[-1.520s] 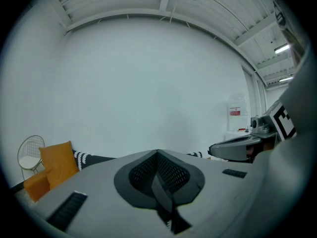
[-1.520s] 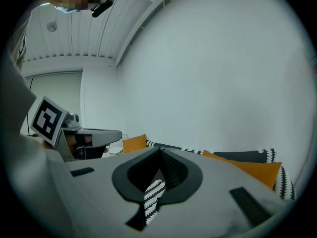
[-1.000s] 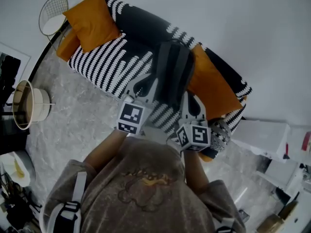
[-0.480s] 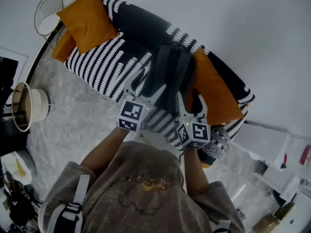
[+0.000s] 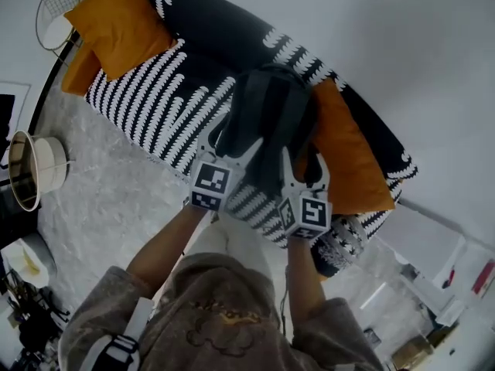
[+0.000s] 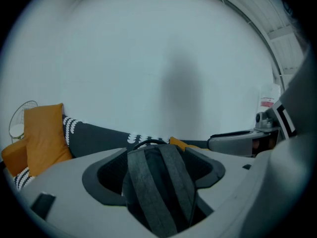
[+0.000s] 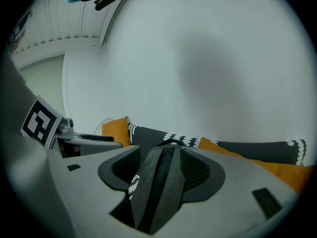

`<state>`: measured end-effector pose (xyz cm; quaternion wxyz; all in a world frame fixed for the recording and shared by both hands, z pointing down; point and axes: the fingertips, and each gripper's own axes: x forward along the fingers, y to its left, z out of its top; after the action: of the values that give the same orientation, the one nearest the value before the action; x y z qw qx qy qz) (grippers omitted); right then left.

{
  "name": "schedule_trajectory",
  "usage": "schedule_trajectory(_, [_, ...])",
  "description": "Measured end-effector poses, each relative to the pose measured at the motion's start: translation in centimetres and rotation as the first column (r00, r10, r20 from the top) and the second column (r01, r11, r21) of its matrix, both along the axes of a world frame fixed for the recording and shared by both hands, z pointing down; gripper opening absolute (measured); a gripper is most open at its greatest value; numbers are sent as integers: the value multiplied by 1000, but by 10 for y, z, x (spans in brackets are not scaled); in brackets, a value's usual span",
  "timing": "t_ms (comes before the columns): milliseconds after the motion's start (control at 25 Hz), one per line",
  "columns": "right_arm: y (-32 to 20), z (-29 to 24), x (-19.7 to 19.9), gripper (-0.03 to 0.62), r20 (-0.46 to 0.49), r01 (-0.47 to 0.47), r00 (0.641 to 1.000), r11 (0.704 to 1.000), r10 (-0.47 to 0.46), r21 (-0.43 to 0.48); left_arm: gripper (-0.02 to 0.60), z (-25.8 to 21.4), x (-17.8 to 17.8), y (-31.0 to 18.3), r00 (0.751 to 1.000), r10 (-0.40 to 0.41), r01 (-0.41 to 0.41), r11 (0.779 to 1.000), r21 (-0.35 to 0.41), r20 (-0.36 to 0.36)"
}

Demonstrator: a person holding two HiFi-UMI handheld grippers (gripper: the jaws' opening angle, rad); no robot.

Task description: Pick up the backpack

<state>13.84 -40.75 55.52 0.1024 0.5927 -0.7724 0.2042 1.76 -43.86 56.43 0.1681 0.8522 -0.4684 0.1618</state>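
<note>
A dark grey backpack (image 5: 267, 114) stands on the black-and-white sofa (image 5: 178, 91), leaning against the backrest. My left gripper (image 5: 232, 137) is at its lower left and my right gripper (image 5: 303, 165) at its lower right. In the left gripper view the backpack's two straps (image 6: 158, 187) run between the wide jaws of the left gripper (image 6: 158, 167), with gaps at both sides. In the right gripper view one grey strap (image 7: 161, 182) lies between the spread jaws of the right gripper (image 7: 161, 170). Both grippers are open.
An orange cushion (image 5: 348, 157) lies right of the backpack, another (image 5: 116, 25) at the sofa's far left. A patterned cushion (image 5: 340, 242) sits at the sofa's near right corner. A round basket (image 5: 31, 168) and a wire side table (image 5: 54, 10) stand on the marble floor at left.
Both grippers have moved down and toward the sofa with the backpack. Their jaws, closed on the straps before, now stand spread, and the backpack rests on the sofa.
</note>
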Motion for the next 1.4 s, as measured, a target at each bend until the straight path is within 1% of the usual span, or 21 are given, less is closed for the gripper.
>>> schedule_trajectory(120, [-14, 37, 7, 250, -6, -8, 1000, 999, 8, -33, 360, 46, 6, -13, 1000, 1, 0, 999, -38, 14])
schedule_trajectory(160, [-18, 51, 9, 267, -6, -13, 1000, 999, 13, -45, 362, 61, 8, -16, 1000, -1, 2, 999, -50, 19])
schedule_trajectory(320, [-29, 105, 18, 273, -4, -27, 1000, 995, 26, -97, 362, 118, 11, -31, 999, -14, 17, 996, -87, 37])
schedule_trajectory(480, [-32, 147, 16, 273, -9, 3, 1000, 991, -4, -130, 362, 167, 10, -40, 998, -35, 43, 990, -136, 57])
schedule_trajectory(600, [-30, 163, 10, 273, -3, 29, 1000, 988, -29, -154, 362, 183, 10, -43, 998, -44, 52, 986, -159, 55])
schedule_trajectory(720, [-30, 174, 14, 265, 3, 35, 999, 987, -35, -160, 362, 193, 20, -42, 998, -37, 44, 985, -170, 43])
schedule_trajectory(800, [-28, 179, 18, 239, 11, 33, 999, 986, -32, -163, 355, 198, 28, -38, 999, -22, 29, 983, -182, 38])
schedule_trajectory(840, [-28, 180, 16, 221, 12, 38, 999, 985, -36, -171, 335, 199, 29, -37, 999, -17, 23, 982, -187, 36])
schedule_trajectory(920, [-32, 181, 7, 173, 8, 50, 999, 981, -49, -188, 331, 200, 24, -39, 999, -14, 20, 981, -195, 35])
schedule_trajectory(960, [-33, 181, 4, 169, 8, 51, 999, 980, -51, -194, 330, 199, 22, -41, 999, -12, 19, 979, -201, 36])
schedule_trajectory(1040, [-34, 180, 3, 147, 21, 45, 999, 979, -42, -201, 305, 198, 21, -41, 999, -3, 12, 975, -220, 41])
schedule_trajectory(1080, [-34, 180, 4, 123, 29, 41, 999, 978, -35, -202, 281, 198, 21, -41, 999, 2, 10, 973, -229, 50])
schedule_trajectory(1120, [-33, 178, 5, 75, 38, 38, 999, 978, -31, -204, 251, 197, 20, -40, 998, 7, 8, 972, -234, 63])
schedule_trajectory(1160, [-31, 176, 4, 52, 47, 38, 998, 978, -29, -205, 228, 195, 19, -39, 997, 11, 8, 972, -234, 77])
schedule_trajectory(1200, [-30, 173, 3, 40, 55, 41, 998, 978, -31, -206, 199, 192, 18, -39, 996, 13, 8, 974, -227, 91])
schedule_trajectory(1280, [-27, 164, 1, 34, 57, 51, 998, 980, -40, -195, 105, 180, 15, -38, 993, 17, 6, 980, -198, 114])
schedule_trajectory(1320, [-26, 158, 1, 34, 54, 56, 997, 982, -47, -181, 76, 173, 14, -38, 992, 22, 1, 983, -183, 121])
schedule_trajectory(1400, [-25, 143, 0, 32, 56, 66, 997, 987, -58, -147, 64, 157, 14, -37, 992, 34, -13, 986, -165, 125])
